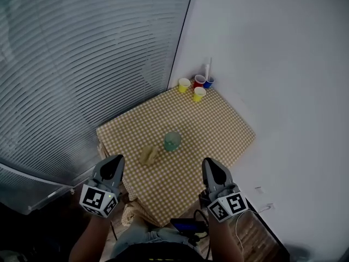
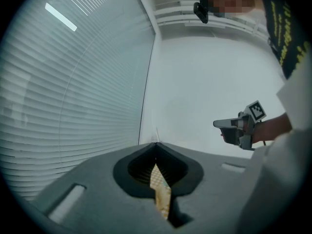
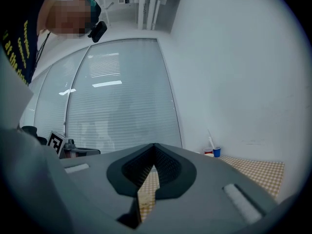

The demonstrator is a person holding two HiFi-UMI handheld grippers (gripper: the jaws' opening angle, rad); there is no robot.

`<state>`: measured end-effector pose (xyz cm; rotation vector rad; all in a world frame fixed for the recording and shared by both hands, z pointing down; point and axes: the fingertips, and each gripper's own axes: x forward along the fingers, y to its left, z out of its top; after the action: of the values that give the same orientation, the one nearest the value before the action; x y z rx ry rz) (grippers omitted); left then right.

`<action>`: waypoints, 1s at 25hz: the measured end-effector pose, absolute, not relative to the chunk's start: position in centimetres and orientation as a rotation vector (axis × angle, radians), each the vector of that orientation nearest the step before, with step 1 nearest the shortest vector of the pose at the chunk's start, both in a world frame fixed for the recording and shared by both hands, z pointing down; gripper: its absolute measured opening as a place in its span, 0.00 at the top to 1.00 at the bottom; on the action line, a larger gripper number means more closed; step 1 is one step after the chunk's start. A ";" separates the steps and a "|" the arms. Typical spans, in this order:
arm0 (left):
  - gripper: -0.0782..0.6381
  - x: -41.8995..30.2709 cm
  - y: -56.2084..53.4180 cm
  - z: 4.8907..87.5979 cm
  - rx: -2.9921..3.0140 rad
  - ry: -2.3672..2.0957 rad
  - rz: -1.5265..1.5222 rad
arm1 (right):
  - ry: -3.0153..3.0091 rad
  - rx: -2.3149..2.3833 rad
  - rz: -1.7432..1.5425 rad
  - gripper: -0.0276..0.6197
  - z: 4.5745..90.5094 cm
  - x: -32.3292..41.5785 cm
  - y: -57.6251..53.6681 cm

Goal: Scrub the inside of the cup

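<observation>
My left gripper (image 1: 113,161) and right gripper (image 1: 209,164) are both clenched on nothing, near the table's (image 1: 229,130) 6 o'clock edge. The cup (image 1: 172,141) stands mid-table at my 12, with the sponge (image 1: 148,155) just beside it at its 8. I'd open one gripper for the sponge and steady the cup with the other. Only the head view shows them; the gripper views look over both.

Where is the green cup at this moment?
In the head view, the green cup stands near the middle of the checkered cloth, just right of the tan sponge.
</observation>
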<state>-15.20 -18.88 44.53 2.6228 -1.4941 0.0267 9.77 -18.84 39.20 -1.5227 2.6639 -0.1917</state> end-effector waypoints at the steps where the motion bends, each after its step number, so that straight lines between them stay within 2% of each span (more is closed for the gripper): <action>1: 0.88 -15.2 -19.1 44.6 2.618 -1.496 0.030 | 2.674 -1.516 -0.194 0.95 39.3 9.7 -19.2; 25: 0.88 -13.1 -22.9 49.9 2.550 -1.484 0.137 | 2.842 -1.405 -0.284 0.95 46.2 7.7 -24.8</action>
<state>-13.07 -22.87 49.90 2.5501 -1.4840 0.1370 7.74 -24.77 46.23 -1.4054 2.8416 -0.2841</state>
